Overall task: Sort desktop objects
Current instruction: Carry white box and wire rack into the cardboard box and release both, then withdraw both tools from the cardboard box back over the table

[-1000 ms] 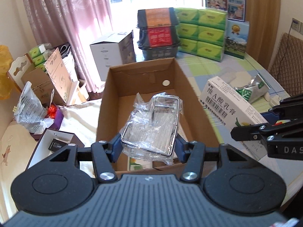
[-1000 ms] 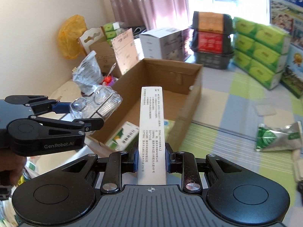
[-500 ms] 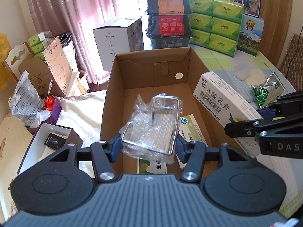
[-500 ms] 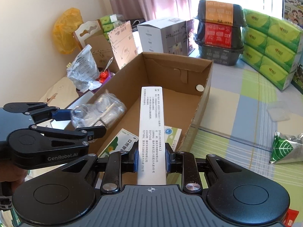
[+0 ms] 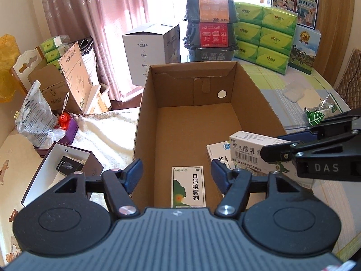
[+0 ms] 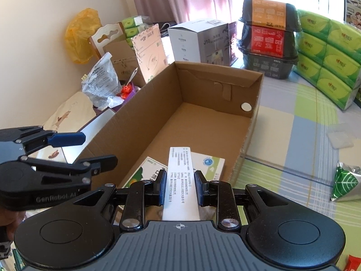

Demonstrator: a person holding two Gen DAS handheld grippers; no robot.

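Your left gripper (image 5: 176, 176) is spread wide with nothing between its blue-padded fingers (image 5: 133, 174). It hangs over the near end of an open cardboard box (image 5: 144, 117) that sits on a tabletop (image 6: 293, 135) covered with a checked cloth.

Directly below and between those fingers, a green and white spray carton (image 5: 188, 186) lies flat on the box floor. Just to its right, a second flat white carton (image 5: 217, 155) lies against the box's right wall, partly hidden.

Your right gripper (image 6: 179, 186) is clamped on a long white medicine box (image 6: 180, 180), gripping its 2 long sides near the middle. The box points forward, away from the camera, with small printed text facing up. In the left wrist view, the same box reaches in from the right over the box's right wall, above the flat white carton, its barcode showing.

From the right wrist view, the held box hovers over the near right corner of the cardboard box, with both flat cartons beneath it.

Outside the cardboard box, to the right on the tabletop, a green leaf-patterned pouch (image 6: 345, 184) lies well apart from both grippers. Stacked green tissue packs (image 5: 264, 33) and 3 dark stacked trays (image 5: 211, 33) stand beyond the far end of the cardboard box.
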